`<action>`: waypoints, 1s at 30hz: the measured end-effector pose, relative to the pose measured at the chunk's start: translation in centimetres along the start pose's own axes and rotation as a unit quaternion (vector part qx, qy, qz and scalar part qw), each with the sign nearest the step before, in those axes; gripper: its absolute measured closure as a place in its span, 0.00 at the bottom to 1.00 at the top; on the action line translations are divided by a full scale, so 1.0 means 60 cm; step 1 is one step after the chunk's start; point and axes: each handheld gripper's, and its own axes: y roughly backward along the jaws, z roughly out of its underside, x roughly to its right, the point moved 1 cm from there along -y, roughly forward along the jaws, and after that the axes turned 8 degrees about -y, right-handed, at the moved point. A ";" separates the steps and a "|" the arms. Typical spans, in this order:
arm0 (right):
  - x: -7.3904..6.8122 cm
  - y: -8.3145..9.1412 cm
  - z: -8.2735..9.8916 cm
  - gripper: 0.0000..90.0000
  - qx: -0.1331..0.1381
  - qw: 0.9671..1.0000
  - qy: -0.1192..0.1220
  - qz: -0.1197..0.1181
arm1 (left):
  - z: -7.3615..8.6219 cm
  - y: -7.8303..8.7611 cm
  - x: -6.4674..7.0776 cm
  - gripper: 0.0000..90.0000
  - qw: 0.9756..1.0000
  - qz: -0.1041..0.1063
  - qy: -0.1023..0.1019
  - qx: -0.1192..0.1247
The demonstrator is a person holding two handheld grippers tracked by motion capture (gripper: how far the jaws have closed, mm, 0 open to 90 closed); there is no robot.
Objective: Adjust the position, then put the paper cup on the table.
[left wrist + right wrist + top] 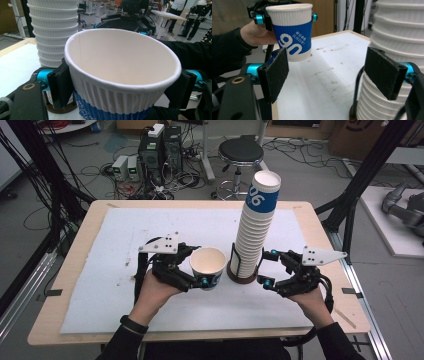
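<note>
Left gripper (199, 270) held a single cup (208, 265) by its upper wall, upright, lifted off the mat (125, 245), just left of the stack (252, 230). Right gripper (266, 268) stood wide, jaws empty, just beside the stack's lower part.

White-and-blue paper cup (208, 265) upright, lifted off the table (mouth open upward).

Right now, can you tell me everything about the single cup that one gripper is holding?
The cup is paper, white inside, with a rolled rim, a ribbed white band on top and a blue wrap with white print below. It is empty, upright and lifted above the white mat. The left gripper pinches it from both sides under the rim, beside the tall cup stack.
</note>
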 end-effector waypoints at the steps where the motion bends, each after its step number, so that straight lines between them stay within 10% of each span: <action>1: 0.002 0.004 -0.001 0.22 0.004 1.000 -0.001 0.001 | 0.001 0.000 -0.001 0.24 1.000 0.000 0.003 0.002; 19: 0.015 0.033 -0.005 0.22 0.020 1.000 0.006 0.019 | 0.005 0.010 -0.007 0.24 1.000 -0.011 0.005 0.001; 30: 0.027 0.044 -0.004 0.22 0.027 0.999 -0.001 0.031 | 0.017 0.045 -0.026 0.24 0.998 -0.067 0.004 -0.014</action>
